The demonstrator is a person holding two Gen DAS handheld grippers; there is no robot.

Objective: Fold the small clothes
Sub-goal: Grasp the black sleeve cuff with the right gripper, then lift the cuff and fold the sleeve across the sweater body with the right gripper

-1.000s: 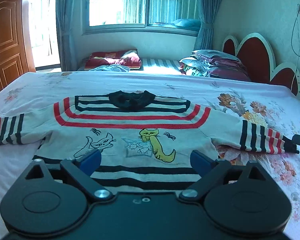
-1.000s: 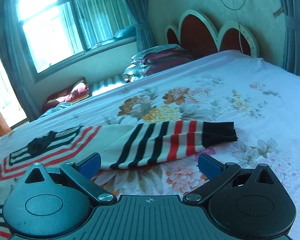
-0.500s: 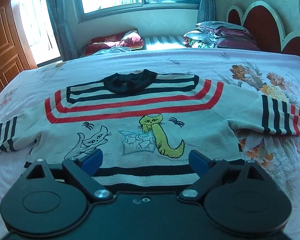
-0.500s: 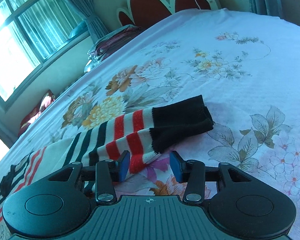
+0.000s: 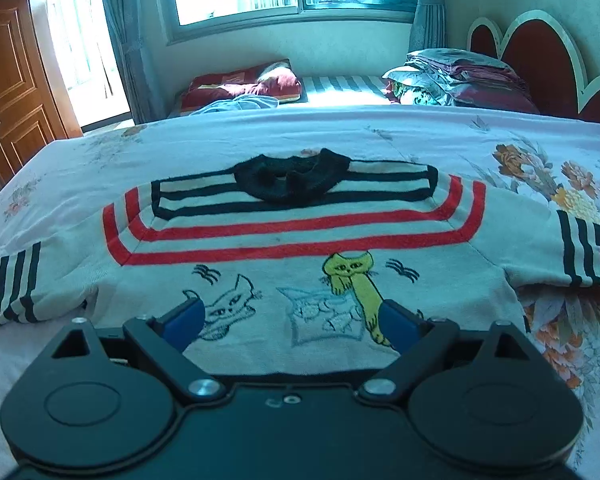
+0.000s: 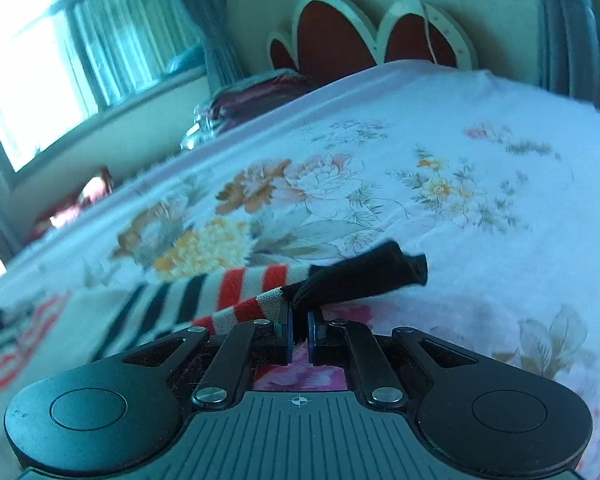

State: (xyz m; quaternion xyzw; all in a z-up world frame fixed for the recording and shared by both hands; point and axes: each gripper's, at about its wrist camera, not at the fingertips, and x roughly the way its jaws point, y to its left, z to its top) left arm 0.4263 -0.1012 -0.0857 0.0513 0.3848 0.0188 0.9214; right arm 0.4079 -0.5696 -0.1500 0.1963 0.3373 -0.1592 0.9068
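The sweater [image 5: 300, 240] lies flat in the middle of the bed [image 5: 260, 140], sleeves spread. The right gripper [image 6: 299, 330] pinches the black cuff [image 6: 360, 276]; the left gripper [image 5: 292, 320] hovers wide above the hem. It looks soft, light knit, best held by edges
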